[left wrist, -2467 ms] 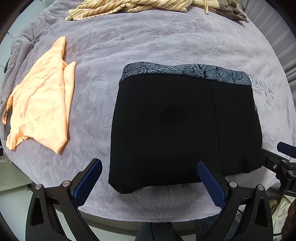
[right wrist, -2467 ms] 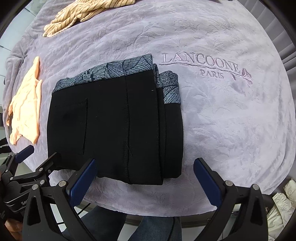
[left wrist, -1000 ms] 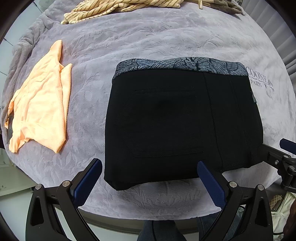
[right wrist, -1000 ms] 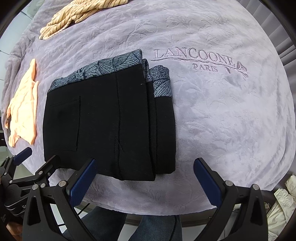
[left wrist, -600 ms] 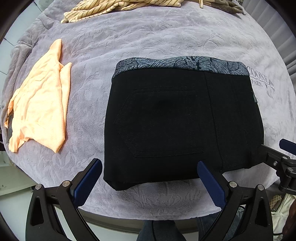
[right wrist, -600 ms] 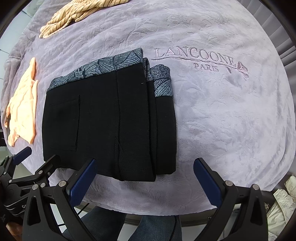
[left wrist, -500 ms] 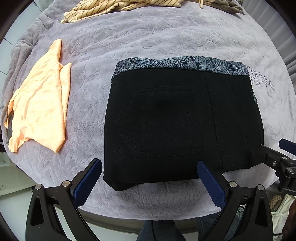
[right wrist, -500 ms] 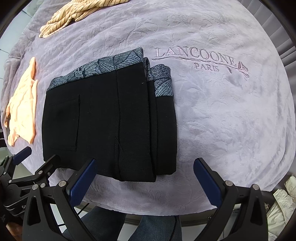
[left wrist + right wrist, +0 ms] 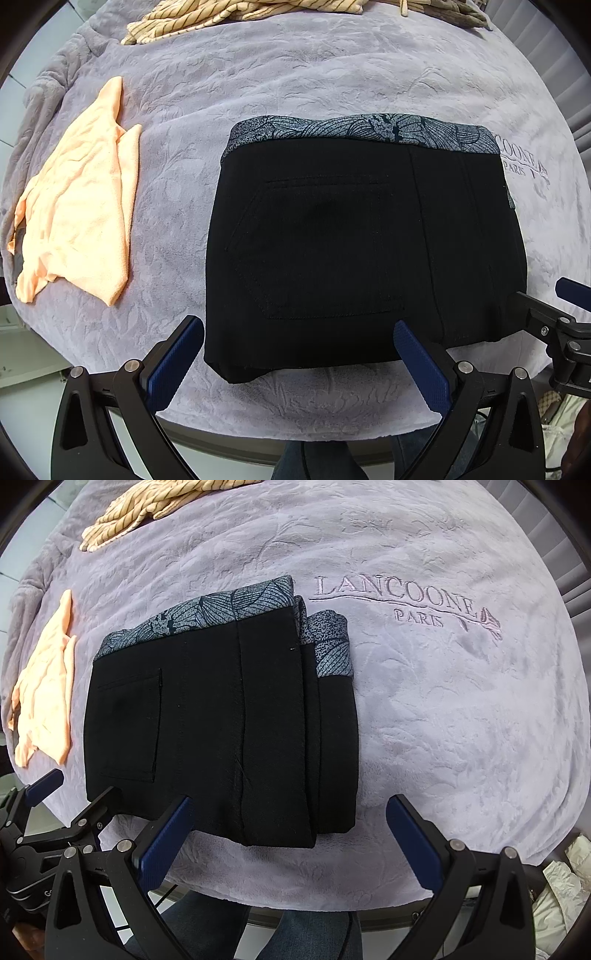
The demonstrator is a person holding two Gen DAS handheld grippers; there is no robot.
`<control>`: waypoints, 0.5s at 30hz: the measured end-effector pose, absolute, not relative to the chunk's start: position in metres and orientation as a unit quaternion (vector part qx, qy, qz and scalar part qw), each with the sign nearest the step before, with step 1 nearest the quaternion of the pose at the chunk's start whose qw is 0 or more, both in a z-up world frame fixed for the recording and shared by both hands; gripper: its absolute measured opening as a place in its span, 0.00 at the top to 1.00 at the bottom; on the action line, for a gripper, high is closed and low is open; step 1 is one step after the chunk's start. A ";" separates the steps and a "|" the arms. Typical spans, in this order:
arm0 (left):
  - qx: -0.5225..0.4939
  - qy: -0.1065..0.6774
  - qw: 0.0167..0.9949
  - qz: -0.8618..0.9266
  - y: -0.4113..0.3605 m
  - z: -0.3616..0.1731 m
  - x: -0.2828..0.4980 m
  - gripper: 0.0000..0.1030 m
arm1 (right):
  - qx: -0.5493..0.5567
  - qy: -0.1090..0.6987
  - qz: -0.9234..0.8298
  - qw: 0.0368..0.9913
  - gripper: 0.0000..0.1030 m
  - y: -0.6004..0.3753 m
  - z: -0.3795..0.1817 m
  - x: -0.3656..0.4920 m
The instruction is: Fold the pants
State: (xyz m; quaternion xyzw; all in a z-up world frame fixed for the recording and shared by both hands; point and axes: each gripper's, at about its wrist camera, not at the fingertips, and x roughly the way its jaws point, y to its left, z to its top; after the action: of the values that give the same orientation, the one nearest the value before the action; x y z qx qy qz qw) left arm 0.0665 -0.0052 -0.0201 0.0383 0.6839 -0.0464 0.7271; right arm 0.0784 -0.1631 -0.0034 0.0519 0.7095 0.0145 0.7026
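— While the pants are lying folded just ahead of the jaws, what is each gripper doing?
— Left gripper: jaws spread, holding nothing. Right gripper: likewise. Both are hanging at the near edge, likely because the folded stack is needing no further grip.

Both views are bright and evenly lit by soft, diffuse light with no glare. Shadows are faint: a thin dark band lies under the near edge of the black pants. The black cloth swallows detail, leaving only faint seams. Strong fisheye bending bulges the grey blanket and darkens the corners. Focus is sharp throughout, without motion blur.
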 end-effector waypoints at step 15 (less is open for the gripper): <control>0.039 0.684 0.727 -0.044 -0.004 -0.022 0.066 0.00 | 0.051 0.711 0.013 0.702 0.00 -0.162 -0.005 0.077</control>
State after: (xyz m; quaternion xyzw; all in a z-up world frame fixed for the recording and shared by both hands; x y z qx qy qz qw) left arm 0.0656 -0.0038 -0.0220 0.0389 0.6840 -0.0442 0.7271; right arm 0.0768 -0.1619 -0.0055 0.0510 0.7106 0.0130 0.7016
